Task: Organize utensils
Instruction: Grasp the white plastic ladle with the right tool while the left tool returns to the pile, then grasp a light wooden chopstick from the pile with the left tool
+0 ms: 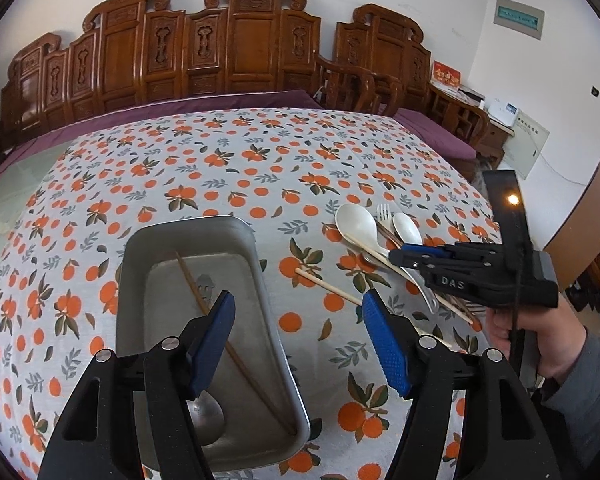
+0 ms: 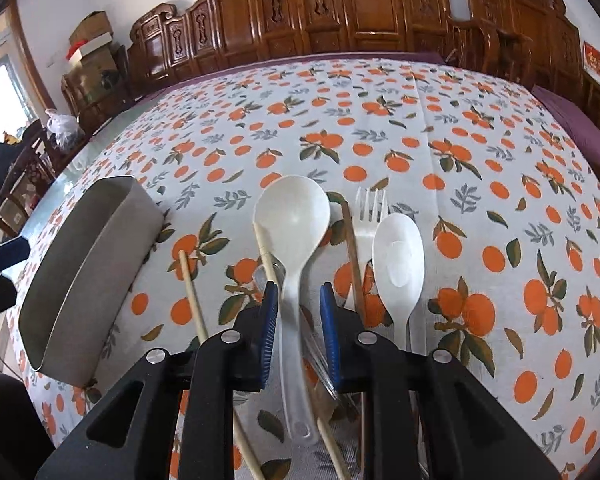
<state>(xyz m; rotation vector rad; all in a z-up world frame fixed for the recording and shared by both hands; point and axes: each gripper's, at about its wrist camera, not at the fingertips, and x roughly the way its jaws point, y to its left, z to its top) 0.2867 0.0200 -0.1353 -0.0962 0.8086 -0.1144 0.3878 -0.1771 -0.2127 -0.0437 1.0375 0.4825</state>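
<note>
A metal tray [image 1: 268,344] sits on the orange-print tablecloth and holds a brown chopstick [image 1: 204,308] and a metal spoon [image 1: 206,416]. My left gripper [image 1: 300,344] is open and empty above the tray's right side. To the right lies a pile of utensils: a large white ladle spoon [image 2: 292,216], a white fork [image 2: 370,208], a smaller white spoon [image 2: 398,256], pale chopsticks [image 2: 192,296] and a brown chopstick [image 2: 352,256]. My right gripper [image 2: 299,316] is open, its fingers either side of the ladle's handle. The tray also shows in the right wrist view [image 2: 84,276].
Carved wooden benches [image 1: 236,48] with purple cushions stand behind the table. The table's right edge [image 1: 480,188] is near the pile. Boxes and bags [image 2: 88,52] sit far left. A hand [image 1: 540,344] holds the right gripper.
</note>
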